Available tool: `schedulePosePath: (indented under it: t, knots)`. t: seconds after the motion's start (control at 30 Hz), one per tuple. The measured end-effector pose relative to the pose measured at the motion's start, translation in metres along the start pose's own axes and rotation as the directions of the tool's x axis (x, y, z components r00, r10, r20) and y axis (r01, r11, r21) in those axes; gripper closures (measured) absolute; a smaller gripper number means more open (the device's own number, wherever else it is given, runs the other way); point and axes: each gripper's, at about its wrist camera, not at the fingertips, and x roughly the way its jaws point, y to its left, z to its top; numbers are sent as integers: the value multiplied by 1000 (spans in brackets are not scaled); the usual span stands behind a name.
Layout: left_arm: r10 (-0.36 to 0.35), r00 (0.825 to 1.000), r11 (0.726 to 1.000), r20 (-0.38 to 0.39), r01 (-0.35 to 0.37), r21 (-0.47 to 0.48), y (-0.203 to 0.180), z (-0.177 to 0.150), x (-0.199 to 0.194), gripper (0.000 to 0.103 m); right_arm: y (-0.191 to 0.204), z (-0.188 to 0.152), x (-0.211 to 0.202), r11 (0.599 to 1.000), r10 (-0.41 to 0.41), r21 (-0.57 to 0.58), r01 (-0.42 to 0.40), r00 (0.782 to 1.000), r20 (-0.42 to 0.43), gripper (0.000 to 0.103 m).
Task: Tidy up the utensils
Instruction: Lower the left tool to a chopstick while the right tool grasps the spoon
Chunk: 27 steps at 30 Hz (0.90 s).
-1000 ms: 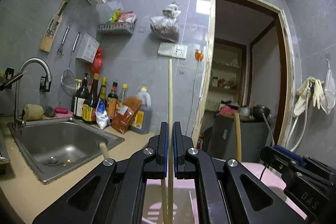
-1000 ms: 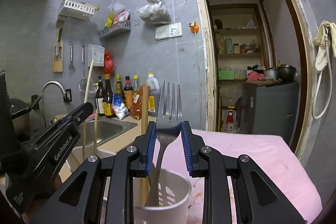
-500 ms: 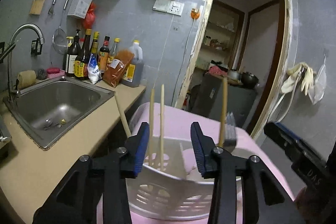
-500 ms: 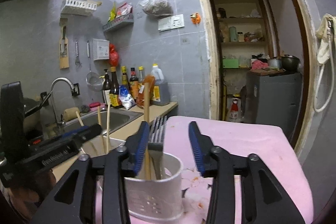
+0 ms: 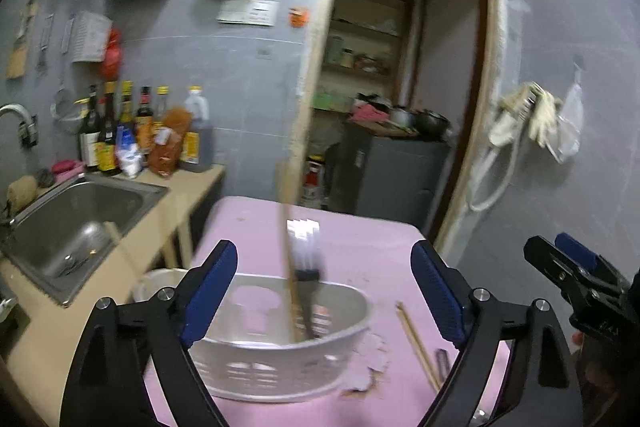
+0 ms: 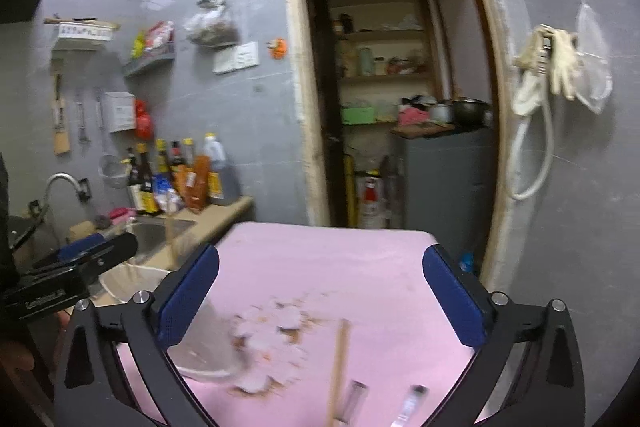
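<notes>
Utensils stand in a white slotted utensil basket (image 5: pixel 280 371) on the near left part of a pink table cover (image 5: pixel 360 247). In the left wrist view a wooden chopstick (image 5: pixel 289 267) and a metal fork (image 5: pixel 306 267) lean upright together in the basket's right half, blurred; the fork's tines are up. Right of the basket, a loose pair of chopsticks (image 5: pixel 416 347) lies flat on the cover, with a small metal handle end (image 5: pixel 442 361) just beside its near tip.

Left gripper (image 5: pixel 324 291): its blue-padded jaws stand wide apart, having just been opening, with the basket seen between them and neither pad touching it or the utensils. Right gripper (image 6: pixel 320 299): its jaws too have just been opening and stand spread wide, holding nothing. Between and below them in the right wrist view lie a chopstick (image 6: pixel 338 367) and two metal utensil handles (image 6: pixel 354 393) on the cover, apart from the pads; the basket's rim shows blurred at the near left.

Left of the table, a beige counter (image 5: pixel 184 187) carries a steel sink (image 5: pixel 80 223) and a row of sauce bottles (image 5: pixel 128 131) against the grey tiled wall. A doorway (image 6: pixel 392 99) opens at the far side, and rubber gloves (image 6: pixel 556 63) hang on the right wall.
</notes>
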Motion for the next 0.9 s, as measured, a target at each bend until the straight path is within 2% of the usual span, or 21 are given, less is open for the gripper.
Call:
schedulePosePath:
  t: [0.17, 0.4, 0.47, 0.53, 0.57, 0.63, 0.67, 0.73, 0.9]
  knots:
    - [-79, 993, 995, -92, 84, 50, -35, -21, 21, 18, -39, -22, -7, 994, -99, 35, 101, 992, -74, 0]
    - [-152, 960, 980, -234, 177, 91, -72, -57, 57, 18, -77, -63, -5, 979, -166, 79, 186, 963, -210, 1]
    - [-160, 949, 979, -270, 189, 82, -78, -64, 68, 18, -83, -73, -2, 977, -163, 92, 191, 953, -254, 8]
    - [-164, 935, 978, -316, 196, 74, -82, -72, 82, 18, -87, -83, 3, 976, -160, 95, 197, 939, -304, 22]
    - [-166, 928, 977, -334, 200, 69, -83, -74, 88, 20, -88, -86, 5, 976, -155, 99, 196, 935, -320, 24]
    - [-173, 909, 977, -378, 207, 53, -85, -79, 104, 26, -90, -97, 9, 975, -137, 118, 190, 925, -355, 30]
    - [-177, 900, 976, -399, 213, 46, -85, -80, 111, 34, -90, -100, 10, 975, -133, 121, 189, 922, -364, 32]
    - [-186, 873, 974, -452, 225, 35, -85, -85, 128, 42, -89, -109, 15, 975, -117, 127, 180, 912, -394, 43]
    - [-186, 818, 972, -545, 233, 18, -83, -98, 158, 67, -82, -122, 28, 978, -84, 136, 159, 892, -443, 55]
